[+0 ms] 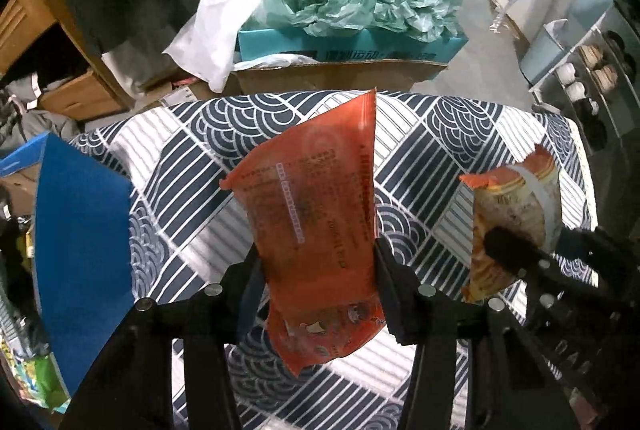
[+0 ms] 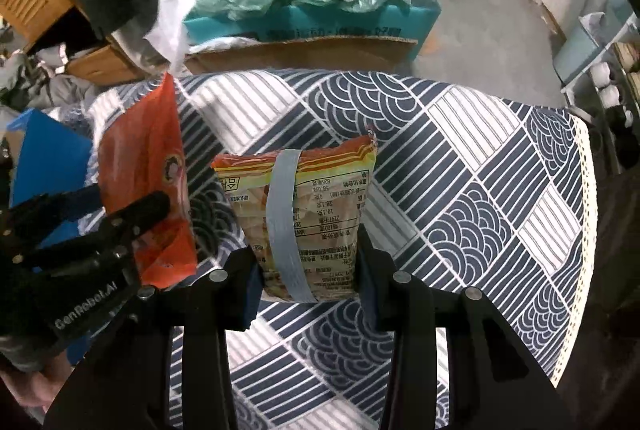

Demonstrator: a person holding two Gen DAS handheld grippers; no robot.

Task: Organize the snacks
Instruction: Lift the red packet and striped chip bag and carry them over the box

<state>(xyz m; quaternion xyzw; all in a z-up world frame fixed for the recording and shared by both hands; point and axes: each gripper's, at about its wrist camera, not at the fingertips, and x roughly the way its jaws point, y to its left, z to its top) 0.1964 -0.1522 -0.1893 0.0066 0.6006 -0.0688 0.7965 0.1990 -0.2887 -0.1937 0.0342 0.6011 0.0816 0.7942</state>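
Held clear above the patterned tablecloth (image 1: 168, 165), beside a blue box (image 1: 84, 254): an orange snack packet (image 1: 316, 230) pinched in the partly closed left gripper (image 1: 320, 270), and a yellow-trimmed snack packet (image 2: 312, 218) clamped in the narrowly closed right gripper (image 2: 310, 270).

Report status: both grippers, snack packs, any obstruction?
Left gripper shut on orange pack. Right gripper shut on yellow taped pack. Both packs held above patterned cloth. Blue box at left; nothing blocking.

Orange packet (image 1: 316, 213) — navy-and-white wave-patterned tablecloth (image 1: 432, 133).
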